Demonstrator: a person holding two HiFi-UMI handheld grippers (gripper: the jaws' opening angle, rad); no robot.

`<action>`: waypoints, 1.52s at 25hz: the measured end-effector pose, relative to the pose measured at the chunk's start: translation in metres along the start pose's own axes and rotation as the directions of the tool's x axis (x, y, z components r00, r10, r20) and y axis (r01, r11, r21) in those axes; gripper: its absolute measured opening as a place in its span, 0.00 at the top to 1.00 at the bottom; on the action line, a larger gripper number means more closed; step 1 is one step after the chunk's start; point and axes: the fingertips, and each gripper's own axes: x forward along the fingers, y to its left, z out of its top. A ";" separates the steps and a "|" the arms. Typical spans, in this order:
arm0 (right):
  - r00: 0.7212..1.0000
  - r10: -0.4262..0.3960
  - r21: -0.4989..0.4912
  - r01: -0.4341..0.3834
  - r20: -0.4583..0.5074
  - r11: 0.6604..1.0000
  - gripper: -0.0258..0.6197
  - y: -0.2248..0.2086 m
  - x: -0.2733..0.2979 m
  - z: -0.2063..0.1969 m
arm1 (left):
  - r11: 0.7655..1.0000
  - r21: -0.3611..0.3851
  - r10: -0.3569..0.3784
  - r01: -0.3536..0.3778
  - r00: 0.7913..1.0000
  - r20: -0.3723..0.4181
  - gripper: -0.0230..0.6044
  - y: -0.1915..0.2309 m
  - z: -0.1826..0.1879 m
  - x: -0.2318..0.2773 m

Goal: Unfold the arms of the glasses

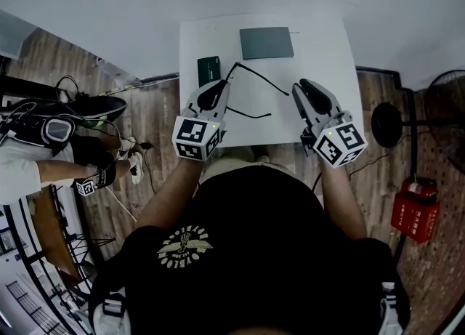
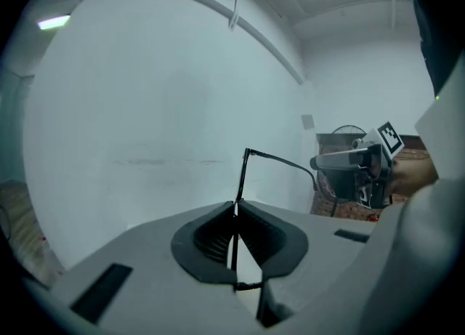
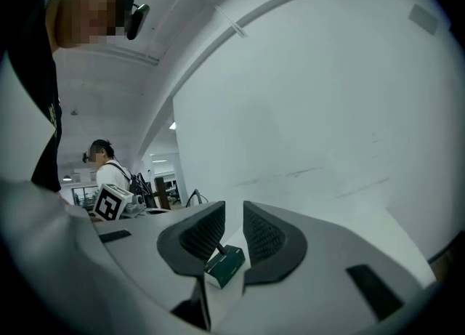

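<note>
Over the left half of the white surface (image 1: pixel 327 50), the left gripper (image 1: pixel 216 90) is clamped on the glasses (image 1: pixel 258 76). In the left gripper view its two dark pads (image 2: pixel 211 235) are pressed together on a thin black part of the frame, which runs up out of the gripper (image 2: pixel 236 214). From the top of that strip, one slim arm of the glasses (image 2: pixel 280 160) bends away to the right, toward the right gripper (image 2: pixel 356 166). In the head view this arm reaches out across the middle of the surface, and a second thin arm (image 1: pixel 248 116) lies nearer the near edge, pointing the same way.

The right gripper (image 1: pixel 305 88) hovers over the right half of the surface, just beside the free ends of the arms and apart from them. Its jaws stand apart with nothing pressed between them. Through the gap in the right gripper view (image 3: pixel 232 232), only a dark green case (image 3: pixel 224 266) shows, lying on the surface beyond.

That case (image 1: pixel 208 70) sits near the left edge, just beyond the left gripper. A flat grey pad (image 1: pixel 267 42) lies at the far edge, about mid-width.
</note>
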 end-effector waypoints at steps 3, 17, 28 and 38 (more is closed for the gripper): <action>0.998 -0.045 -0.052 0.047 0.040 0.998 0.90 -0.008 -0.005 0.008 | 0.998 -0.049 0.050 -0.047 0.996 0.069 0.93 0.012 0.010 -0.003; 0.982 -0.113 -0.253 0.148 0.149 0.956 0.96 0.007 -0.046 0.071 | 0.992 -0.026 0.128 -0.127 0.932 0.340 0.93 0.013 0.115 -0.057; 0.978 -0.130 -0.268 0.171 0.165 0.948 0.96 0.006 -0.067 0.081 | 0.987 0.010 0.147 -0.162 0.916 0.373 0.93 0.001 0.130 -0.072; 0.976 -0.127 -0.265 0.172 0.176 0.949 0.96 0.002 -0.074 0.081 | 0.986 0.017 0.148 -0.165 0.922 0.359 0.93 -0.008 0.124 -0.072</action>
